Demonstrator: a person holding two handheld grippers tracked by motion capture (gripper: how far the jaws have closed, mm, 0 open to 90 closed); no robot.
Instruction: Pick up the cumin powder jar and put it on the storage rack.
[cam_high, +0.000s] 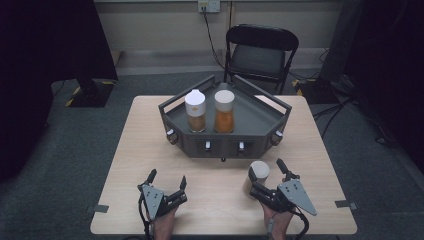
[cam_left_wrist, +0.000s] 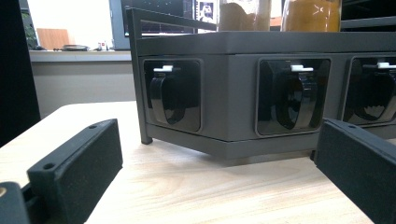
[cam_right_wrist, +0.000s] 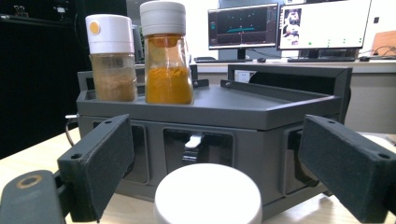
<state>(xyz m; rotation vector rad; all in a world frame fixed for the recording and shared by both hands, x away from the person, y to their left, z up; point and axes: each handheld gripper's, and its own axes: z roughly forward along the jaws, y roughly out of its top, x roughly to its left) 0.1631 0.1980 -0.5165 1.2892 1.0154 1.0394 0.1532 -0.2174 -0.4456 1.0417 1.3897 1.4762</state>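
A dark grey rack (cam_high: 225, 145) stands at the middle back of the wooden table (cam_high: 140, 150). On its top shelf stand a brown-spice jar (cam_high: 195, 111) with a white cap and an orange-spice jar (cam_high: 224, 111). A third jar (cam_high: 257, 176) with a pale cap stands on the table in front of the rack's right end. My right gripper (cam_high: 266, 176) straddles it, open, with gaps on both sides of the cap (cam_right_wrist: 208, 193). My left gripper (cam_high: 167, 176) rests open at the front left with nothing between its fingers, facing the rack's front (cam_left_wrist: 233, 93).
Black handles (cam_left_wrist: 292, 95) sit in recesses along the rack's front wall. A black folding chair (cam_high: 260, 50) stands behind the table. Monitors (cam_right_wrist: 289, 23) show on a desk beyond the rack. Bare tabletop lies between the two grippers.
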